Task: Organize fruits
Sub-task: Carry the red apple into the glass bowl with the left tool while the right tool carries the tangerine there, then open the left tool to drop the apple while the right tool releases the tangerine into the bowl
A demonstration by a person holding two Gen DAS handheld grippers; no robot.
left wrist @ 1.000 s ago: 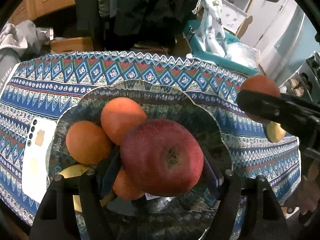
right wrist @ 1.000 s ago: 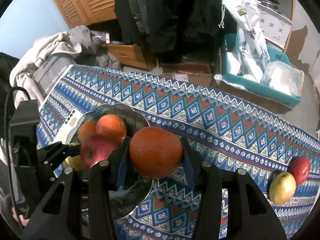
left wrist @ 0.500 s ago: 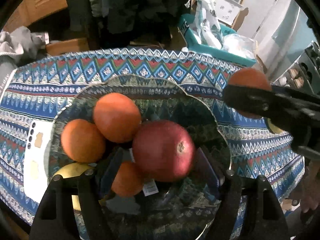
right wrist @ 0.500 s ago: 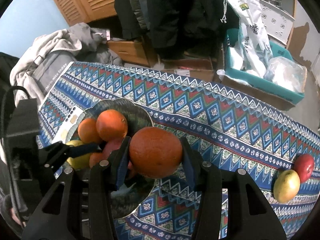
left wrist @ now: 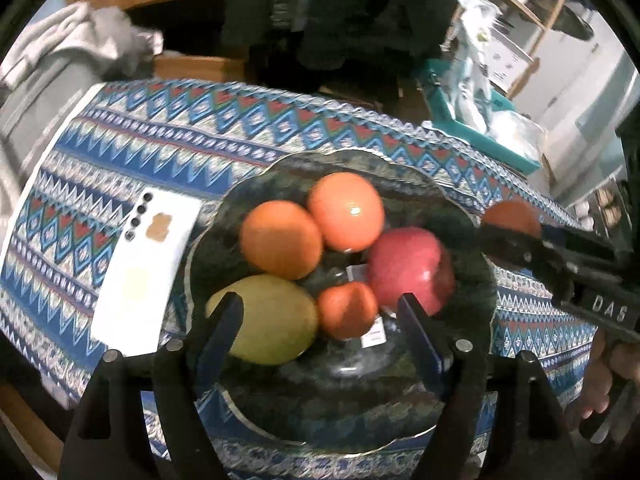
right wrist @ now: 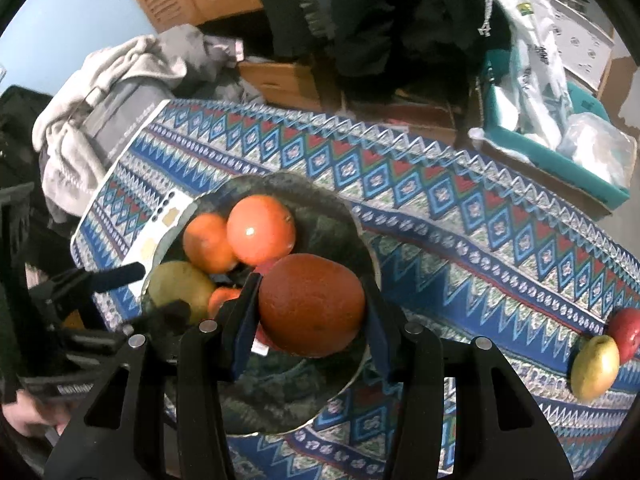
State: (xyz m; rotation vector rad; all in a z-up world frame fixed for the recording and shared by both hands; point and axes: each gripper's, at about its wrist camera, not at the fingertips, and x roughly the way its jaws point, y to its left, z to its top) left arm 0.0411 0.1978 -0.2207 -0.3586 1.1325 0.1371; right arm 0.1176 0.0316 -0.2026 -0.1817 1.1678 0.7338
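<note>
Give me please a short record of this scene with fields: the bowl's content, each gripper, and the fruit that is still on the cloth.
bowl: two oranges, red apple, yellow-green fruit, small orange fruit
left gripper: jaws opening, nothing between them, above the bowl
right gripper: shut on dark orange, over the bowl
on tablecloth: yellow apple and second red apple, touching, far from the bowl
beside bowl: white phone
</note>
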